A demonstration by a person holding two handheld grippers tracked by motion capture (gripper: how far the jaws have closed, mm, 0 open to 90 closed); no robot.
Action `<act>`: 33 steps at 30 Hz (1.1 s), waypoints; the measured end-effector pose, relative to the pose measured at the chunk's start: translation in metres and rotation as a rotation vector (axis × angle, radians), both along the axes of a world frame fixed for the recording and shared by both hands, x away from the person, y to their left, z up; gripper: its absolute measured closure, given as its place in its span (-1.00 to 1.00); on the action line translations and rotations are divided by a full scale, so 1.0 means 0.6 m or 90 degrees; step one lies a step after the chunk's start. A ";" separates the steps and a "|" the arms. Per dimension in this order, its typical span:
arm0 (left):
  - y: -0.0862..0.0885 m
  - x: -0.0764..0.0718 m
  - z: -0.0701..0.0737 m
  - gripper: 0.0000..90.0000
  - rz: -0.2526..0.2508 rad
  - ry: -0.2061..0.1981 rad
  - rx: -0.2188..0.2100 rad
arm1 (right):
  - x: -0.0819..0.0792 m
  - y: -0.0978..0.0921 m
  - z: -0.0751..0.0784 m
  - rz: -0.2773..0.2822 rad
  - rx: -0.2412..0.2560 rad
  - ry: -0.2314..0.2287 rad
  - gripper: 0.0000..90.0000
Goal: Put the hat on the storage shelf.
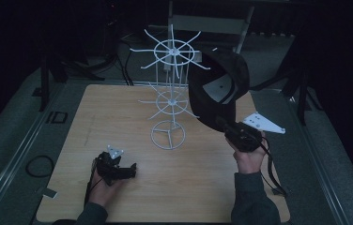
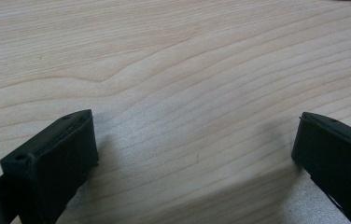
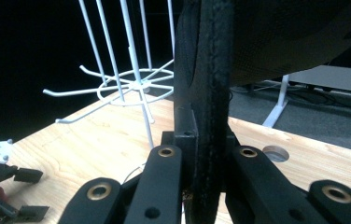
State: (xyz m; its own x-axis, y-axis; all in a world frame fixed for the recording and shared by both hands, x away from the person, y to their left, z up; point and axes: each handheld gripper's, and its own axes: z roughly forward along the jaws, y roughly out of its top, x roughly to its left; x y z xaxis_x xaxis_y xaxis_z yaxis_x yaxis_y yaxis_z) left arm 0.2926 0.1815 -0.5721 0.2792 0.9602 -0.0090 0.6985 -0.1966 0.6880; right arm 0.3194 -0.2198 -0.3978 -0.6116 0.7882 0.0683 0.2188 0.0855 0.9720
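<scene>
My right gripper [image 1: 222, 123] is raised at the right of the wooden table [image 1: 118, 112], shut on the brim of a black cap [image 1: 217, 86]. The cap stands up from the jaws, right beside the white wire hook rack [image 1: 171, 51] at mid-table. In the right gripper view the brim [image 3: 206, 70] is pinched edge-on between my jaws [image 3: 204, 147], with the rack [image 3: 134, 86] to the left. My left gripper [image 1: 127, 171] rests low at the front left, open over bare wood [image 2: 197, 135], nothing between its jaws.
The rack has two tiers of radiating hooks and a ring base [image 1: 167, 136]. A white stand [image 1: 242, 28] and cables lie beyond the far edge. A round hole [image 3: 275, 153] shows in the table near the right gripper. Dark surroundings.
</scene>
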 end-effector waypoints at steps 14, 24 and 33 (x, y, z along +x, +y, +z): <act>0.000 0.000 0.000 -1.00 -0.001 0.001 -0.001 | 0.001 0.000 -0.016 0.013 -0.019 0.014 0.86; 0.000 0.000 0.000 -1.00 -0.001 0.001 -0.001 | -0.001 0.001 -0.012 0.032 -0.013 0.009 0.35; 0.000 0.000 0.000 -1.00 -0.001 0.001 -0.001 | -0.002 -0.005 -0.012 0.039 -0.011 0.017 -0.04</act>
State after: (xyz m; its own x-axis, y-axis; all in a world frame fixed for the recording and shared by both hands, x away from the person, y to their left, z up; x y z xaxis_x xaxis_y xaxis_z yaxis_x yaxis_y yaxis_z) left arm 0.2927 0.1814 -0.5720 0.2807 0.9597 -0.0107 0.6997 -0.1969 0.6868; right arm 0.3180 -0.2225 -0.4052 -0.6569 0.7505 0.0723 0.2387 0.1161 0.9641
